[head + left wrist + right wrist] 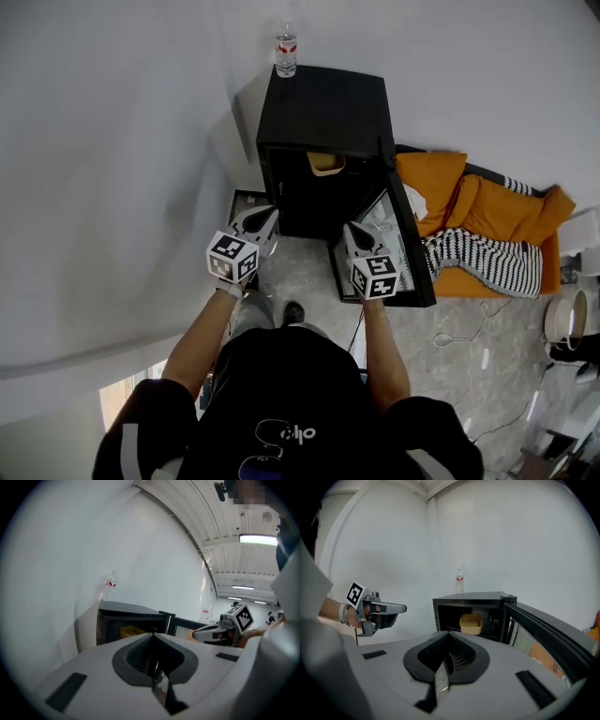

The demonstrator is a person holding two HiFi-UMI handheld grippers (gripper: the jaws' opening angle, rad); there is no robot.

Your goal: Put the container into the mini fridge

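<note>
A white-walled room was shown, with one black mini fridge set against the wall, its one door swung open. One yellow container was already seated inside the fridge; only closing the door was judged left. One bottle was stood on top. Before the fridge, the left gripper and right gripper were held, jaws pressed together, empty.

An orange couch sits low on the speckled grey floor. A black-and-white striped blanket lies draped across the couch's front edge. White cables trail over the floor just before the couch. Well apart from the couch, close against the white wall, a clear water bottle with a red label stands upright.
</note>
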